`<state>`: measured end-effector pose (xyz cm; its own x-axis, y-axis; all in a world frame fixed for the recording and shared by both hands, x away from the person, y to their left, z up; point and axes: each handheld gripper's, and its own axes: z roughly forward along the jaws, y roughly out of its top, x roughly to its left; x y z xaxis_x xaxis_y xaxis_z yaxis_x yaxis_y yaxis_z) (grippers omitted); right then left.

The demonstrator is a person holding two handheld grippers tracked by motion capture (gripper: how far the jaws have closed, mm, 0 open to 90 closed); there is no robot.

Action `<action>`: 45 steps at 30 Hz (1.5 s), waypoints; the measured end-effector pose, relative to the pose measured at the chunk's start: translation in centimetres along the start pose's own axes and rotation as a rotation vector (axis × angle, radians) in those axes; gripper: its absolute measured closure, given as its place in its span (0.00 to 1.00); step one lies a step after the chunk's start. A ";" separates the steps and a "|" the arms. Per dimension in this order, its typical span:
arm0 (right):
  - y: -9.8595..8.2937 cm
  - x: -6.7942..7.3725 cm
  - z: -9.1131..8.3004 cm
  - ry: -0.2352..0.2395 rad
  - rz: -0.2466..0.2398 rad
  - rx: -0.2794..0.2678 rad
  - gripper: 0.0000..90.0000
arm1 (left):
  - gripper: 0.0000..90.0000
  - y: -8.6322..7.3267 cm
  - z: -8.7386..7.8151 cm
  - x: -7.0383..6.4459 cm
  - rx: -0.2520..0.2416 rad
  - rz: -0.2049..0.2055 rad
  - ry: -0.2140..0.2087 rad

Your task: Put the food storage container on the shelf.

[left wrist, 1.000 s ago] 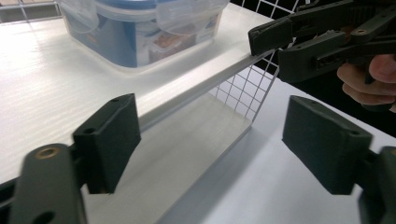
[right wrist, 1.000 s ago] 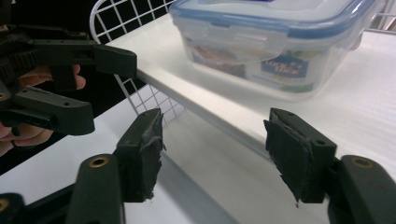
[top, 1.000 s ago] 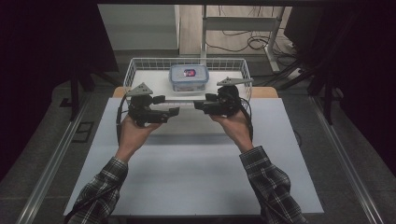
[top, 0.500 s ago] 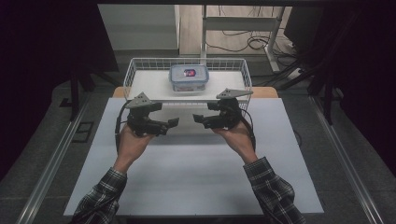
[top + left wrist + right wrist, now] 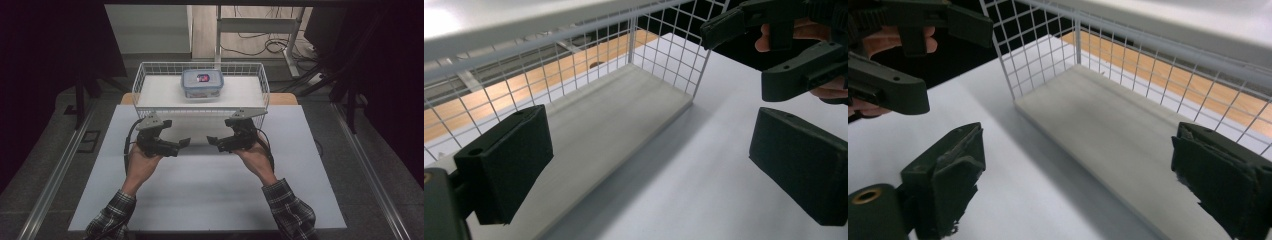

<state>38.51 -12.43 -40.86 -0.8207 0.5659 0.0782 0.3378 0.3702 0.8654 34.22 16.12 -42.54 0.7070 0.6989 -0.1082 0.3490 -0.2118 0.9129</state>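
Both hands have drawn back toward the person since the earlier frames, away from the basket. Left gripper (image 5: 184, 143): jaws wide apart, nothing between them. Right gripper (image 5: 212, 140): likewise wide, empty (tips face each other, near but apart). Both hover over the white table (image 5: 200, 200), just before the wire basket (image 5: 139, 80). Lidded container (image 5: 202, 83) sits inside the basket.

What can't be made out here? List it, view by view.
- High view: contents of the clear lidded plastic container in the white wire basket; too small, only a red-blue patch shows.
- Left gripper view: the other gripper's body; cut off by the frame edge.
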 end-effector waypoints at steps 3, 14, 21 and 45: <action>-0.6 0.2 0.1 -0.004 -0.016 0.008 0.04 | 0.04 -0.8 0.3 -0.1 -0.007 -0.007 -0.014; -2.0 0.5 0.1 -0.001 -0.003 0.015 0.01 | 0.02 -2.1 1.0 -1.3 0.032 -0.003 -0.026; -3.2 1.2 0.2 -0.017 -0.020 0.040 0.00 | 0.01 -3.0 0.7 -1.5 0.052 -0.006 -0.019; -5.1 2.9 -1.3 -0.025 -0.060 0.059 0.00 | 0.01 -6.0 -1.2 -2.7 0.079 -0.023 -0.005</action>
<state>33.79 -13.69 -44.41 -0.8287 0.5595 0.0136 0.3151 0.4463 0.8376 29.49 16.26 -47.25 0.7013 0.7008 -0.1308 0.4123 -0.2490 0.8763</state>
